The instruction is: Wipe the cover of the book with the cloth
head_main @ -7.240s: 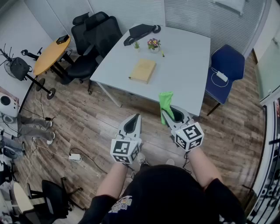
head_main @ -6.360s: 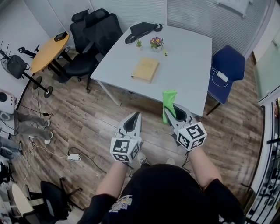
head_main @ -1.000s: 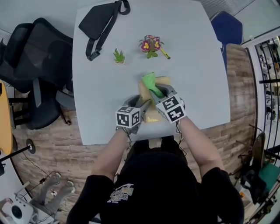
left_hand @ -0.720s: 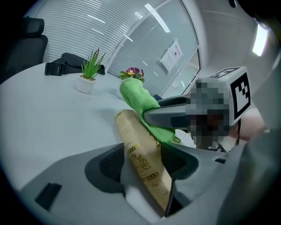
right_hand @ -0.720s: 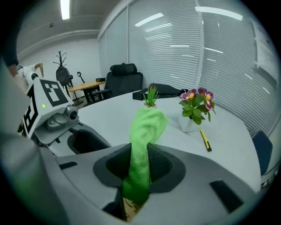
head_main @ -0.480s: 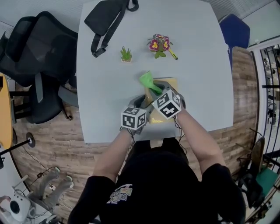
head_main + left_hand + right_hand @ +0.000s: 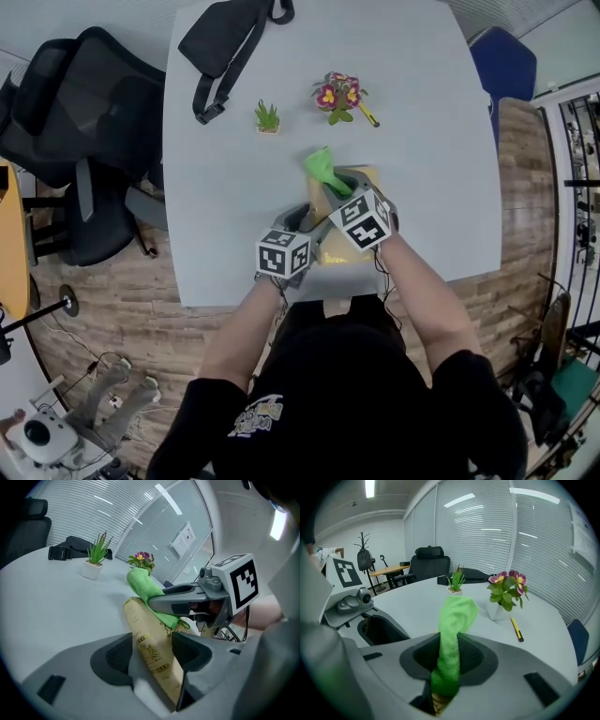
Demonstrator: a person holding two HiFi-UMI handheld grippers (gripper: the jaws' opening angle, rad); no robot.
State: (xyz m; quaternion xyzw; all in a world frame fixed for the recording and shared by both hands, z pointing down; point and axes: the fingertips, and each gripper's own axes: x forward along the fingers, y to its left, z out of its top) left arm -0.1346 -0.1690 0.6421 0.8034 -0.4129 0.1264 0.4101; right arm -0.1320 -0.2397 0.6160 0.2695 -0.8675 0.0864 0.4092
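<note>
Left gripper (image 7: 303, 216) clamps the tan gold-printed hardback book (image 7: 151, 649), tilted up at the grey table's (image 7: 422, 112) near edge. Right gripper (image 7: 343, 185), pinching the bright green cloth (image 7: 323, 169), just shifted slightly along the cover: wiping looks underway.

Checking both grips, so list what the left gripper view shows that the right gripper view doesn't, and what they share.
Left gripper view only: the left gripper shut on the book by its spine. Right gripper view only: a yellow pencil and a wooden side table. Both: the green cloth pinched in the right gripper, the flowering plant and the small green plant.
</note>
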